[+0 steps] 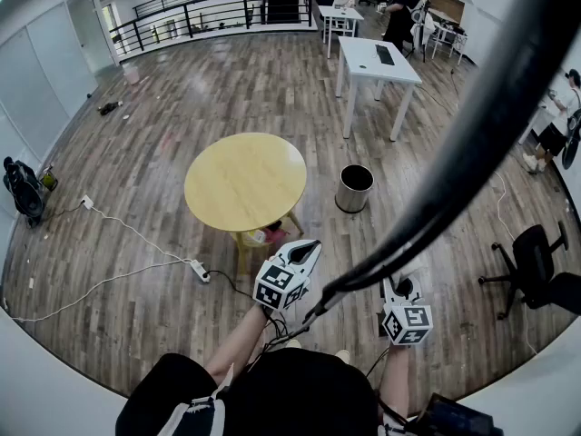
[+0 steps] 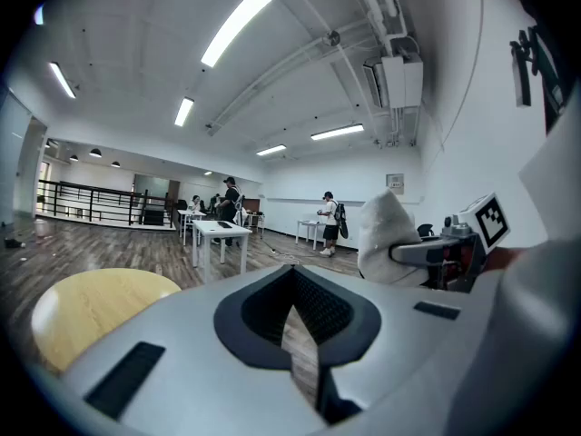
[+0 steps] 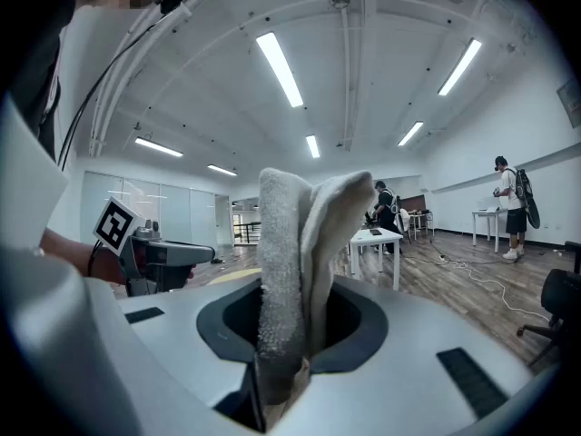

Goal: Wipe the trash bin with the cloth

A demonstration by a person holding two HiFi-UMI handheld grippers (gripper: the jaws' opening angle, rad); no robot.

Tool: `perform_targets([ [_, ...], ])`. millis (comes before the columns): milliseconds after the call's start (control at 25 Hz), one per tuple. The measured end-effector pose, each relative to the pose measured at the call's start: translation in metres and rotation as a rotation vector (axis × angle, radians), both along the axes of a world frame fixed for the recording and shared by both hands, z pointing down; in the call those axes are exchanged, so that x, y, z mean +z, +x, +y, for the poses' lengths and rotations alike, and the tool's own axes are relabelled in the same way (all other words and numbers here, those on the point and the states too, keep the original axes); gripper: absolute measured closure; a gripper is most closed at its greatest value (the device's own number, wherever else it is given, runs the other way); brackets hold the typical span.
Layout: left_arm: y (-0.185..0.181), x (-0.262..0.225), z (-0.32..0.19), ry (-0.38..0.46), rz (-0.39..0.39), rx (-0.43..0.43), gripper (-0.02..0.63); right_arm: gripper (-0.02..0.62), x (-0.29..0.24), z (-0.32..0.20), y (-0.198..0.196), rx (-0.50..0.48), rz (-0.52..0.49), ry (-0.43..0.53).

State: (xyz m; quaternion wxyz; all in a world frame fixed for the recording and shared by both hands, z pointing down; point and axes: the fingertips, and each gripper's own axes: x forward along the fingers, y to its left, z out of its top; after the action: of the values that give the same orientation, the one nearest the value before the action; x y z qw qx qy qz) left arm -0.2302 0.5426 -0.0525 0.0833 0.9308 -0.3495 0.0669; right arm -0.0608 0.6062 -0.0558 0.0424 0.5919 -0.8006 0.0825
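The right claw (image 3: 277, 384) is clamped on a white terry cloth (image 3: 295, 262), which stands upright and folded between the jaws. The left claw (image 3: 201, 254) shows at the left edge with its marker cube. Beyond them a white worktop (image 3: 374, 235) stands on the wooden floor (image 3: 454, 275).

Wood-plank floor (image 1: 182, 107), round yellow table (image 1: 245, 180), white desks (image 1: 377, 62), ceiling strip lights (image 2: 236, 25).

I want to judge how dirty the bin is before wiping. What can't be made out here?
Trash bin: head view only, too small; its inside is dark.
Cloth: right gripper view, lower end hidden between the jaws.
Yellow object under the round table: head view, tabletop covers most of it.
Floor right of the bin: head view, a blurred black cable crosses it.
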Motion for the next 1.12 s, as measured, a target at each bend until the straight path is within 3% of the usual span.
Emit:
perform_targets([
  [280, -0.026, 0.008, -0.013, 0.000, -0.001, 0.028, 0.609, 0.500, 0.008, -0.008, -0.031, 0.019, -0.005, 0.000],
  [600, -0.015, 0.016, -0.045, -0.013, -0.002, 0.050, 0.609, 0.500, 0.016, -0.038, -0.022, 0.033, -0.019, -0.016],
  [1120, 0.055, 0.038, -0.162, -0.051, -0.021, 0.013, 0.609, 0.500, 0.038, -0.160, 0.048, -0.006, -0.027, -0.047],
])
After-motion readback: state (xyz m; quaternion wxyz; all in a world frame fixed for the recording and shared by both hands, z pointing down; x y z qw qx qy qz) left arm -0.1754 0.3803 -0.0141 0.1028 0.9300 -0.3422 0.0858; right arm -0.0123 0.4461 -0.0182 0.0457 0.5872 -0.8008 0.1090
